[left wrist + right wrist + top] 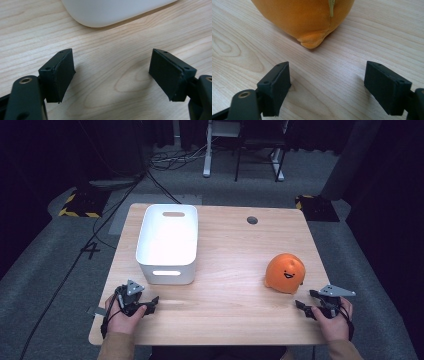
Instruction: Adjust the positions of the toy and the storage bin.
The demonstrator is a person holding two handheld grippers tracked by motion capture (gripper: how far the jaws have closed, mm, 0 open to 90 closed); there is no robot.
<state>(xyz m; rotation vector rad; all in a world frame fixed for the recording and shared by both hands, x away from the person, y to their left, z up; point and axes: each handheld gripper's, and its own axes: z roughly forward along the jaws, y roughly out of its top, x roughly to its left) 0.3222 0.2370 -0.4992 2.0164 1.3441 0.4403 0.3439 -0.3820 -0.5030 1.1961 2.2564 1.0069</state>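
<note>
Two grippers low at the near edge of the table (235,270), and nothing picked up yet. Left gripper (151,304) at seven o'clock on the tabletop: jaws spread wide, bare wood between the pads, no hold on anything. Just ahead in the left gripper view, at twelve o'clock, the rounded corner of the white bin (112,10). Right gripper (305,301) at five o'clock: jaws fully apart, also empty. Ahead of it, at twelve o'clock in the right gripper view, the orange plush toy (304,17), near but untouched, with a clear strip of wood between pads and fabric.

From above, toy (285,273) at four o'clock on the table, smiling face towards the near edge, resting on the wood, well apart from the bin (180,274) over at ten o'clock. Bin upright, open-topped, seemingly empty inside.

Reads as the very start: approach stage, before any grasp. Likely job, judging by the layout: toy into bin. Next move, probably: right gripper forward towards eleven o'clock, jaws open until either side of the soft body, then a close on it. Worth noting: a round, broad toy, perhaps too wide for the gap, so better a pinch on a fold or on the small nub at its base than a try at the whole belly. After that, a lift and a carry across towards ten o'clock, high enough to clear the rim. Left gripper well placed to steady the bin's near wall.
</note>
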